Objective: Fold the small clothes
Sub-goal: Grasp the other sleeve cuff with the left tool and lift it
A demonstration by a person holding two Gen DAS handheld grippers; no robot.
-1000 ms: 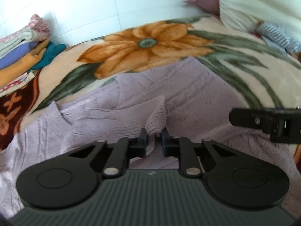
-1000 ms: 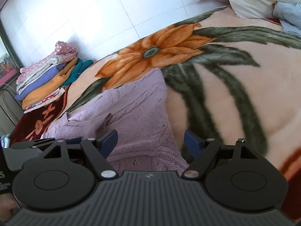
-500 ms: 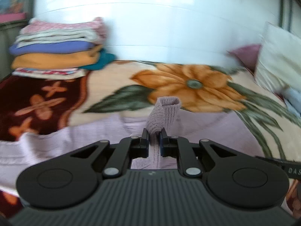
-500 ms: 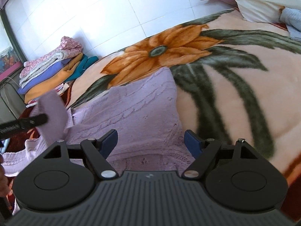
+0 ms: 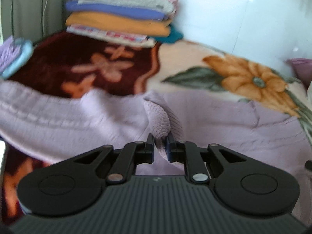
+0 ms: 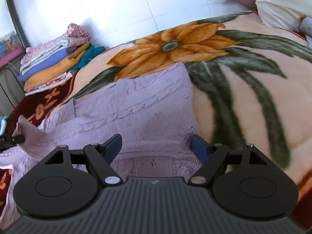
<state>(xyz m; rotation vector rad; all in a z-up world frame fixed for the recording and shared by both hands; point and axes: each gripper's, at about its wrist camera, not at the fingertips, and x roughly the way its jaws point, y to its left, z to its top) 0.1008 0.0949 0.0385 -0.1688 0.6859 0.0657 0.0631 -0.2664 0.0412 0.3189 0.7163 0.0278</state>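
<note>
Left wrist view shows the left gripper (image 5: 160, 143) pinching the lilac knit sweater's (image 5: 224, 117) soft, floppy cuff (image 5: 159, 120); right gripper (image 6: 156, 146) gapes empty

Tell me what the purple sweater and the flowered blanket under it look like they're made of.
Purple sweater: likely knitted yarn, matte; ribbing and cable stitches show. Flowered blanket: looks like plush fleece, with fuzzy pile and soft-edged print.

Both wrist views look low across the sweater (image 5: 224, 117) (image 6: 146, 105), sharing the clothes stack (image 5: 120, 17) (image 6: 56, 58)
</note>
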